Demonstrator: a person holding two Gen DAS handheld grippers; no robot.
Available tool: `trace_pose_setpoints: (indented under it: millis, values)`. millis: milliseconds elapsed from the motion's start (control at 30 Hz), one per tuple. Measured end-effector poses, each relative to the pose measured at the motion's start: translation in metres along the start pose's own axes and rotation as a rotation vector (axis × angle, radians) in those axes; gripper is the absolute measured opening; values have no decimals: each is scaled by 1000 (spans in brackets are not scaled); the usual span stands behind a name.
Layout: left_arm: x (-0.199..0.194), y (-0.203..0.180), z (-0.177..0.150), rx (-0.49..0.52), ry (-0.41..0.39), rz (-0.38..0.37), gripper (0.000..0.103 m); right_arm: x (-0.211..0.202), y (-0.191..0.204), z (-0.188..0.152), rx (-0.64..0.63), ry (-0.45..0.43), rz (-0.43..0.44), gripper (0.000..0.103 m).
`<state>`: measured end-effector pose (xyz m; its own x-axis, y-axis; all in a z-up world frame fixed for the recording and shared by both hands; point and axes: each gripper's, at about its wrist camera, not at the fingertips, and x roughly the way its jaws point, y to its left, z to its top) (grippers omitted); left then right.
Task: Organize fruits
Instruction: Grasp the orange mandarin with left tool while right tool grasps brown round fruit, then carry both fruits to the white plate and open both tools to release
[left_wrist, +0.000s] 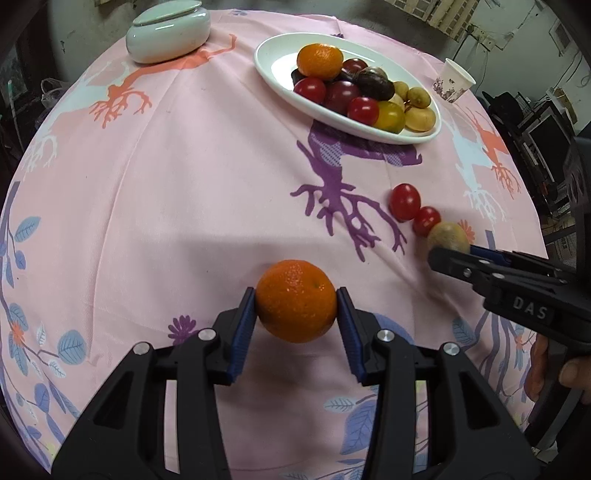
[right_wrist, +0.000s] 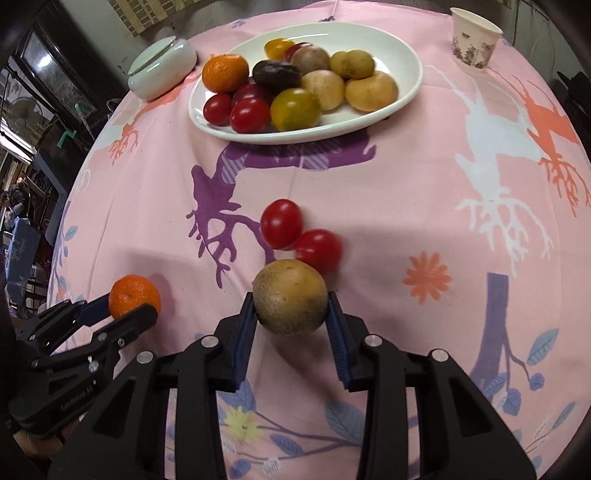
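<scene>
Pink printed tablecloth covers the table. Left gripper clamps a round orange mandarin; right gripper clamps a brownish-green round fruit beside two red tomatoes. Only the right view shows a dim doorway left of the white oval fruit plate

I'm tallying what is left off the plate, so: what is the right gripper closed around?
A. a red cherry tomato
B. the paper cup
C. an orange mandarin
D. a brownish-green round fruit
D: in the right wrist view the right gripper has its blue pads against a brownish-green fruit, while the mandarin sits in the left gripper.
</scene>
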<state>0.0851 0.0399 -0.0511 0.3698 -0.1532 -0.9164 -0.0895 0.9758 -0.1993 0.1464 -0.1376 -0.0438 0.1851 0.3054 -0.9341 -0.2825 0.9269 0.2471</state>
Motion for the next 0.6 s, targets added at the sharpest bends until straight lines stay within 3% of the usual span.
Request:
trace_pose_setpoints:
  millis: [300, 600]
  values:
    - [-15, -20, 17, 62, -29, -9, 44, -34, -25, -3, 14, -59, -25, 37]
    - [-33, -39, 67, 91, -105, -43, 44, -64, -25, 38, -13, -173, -5, 38]
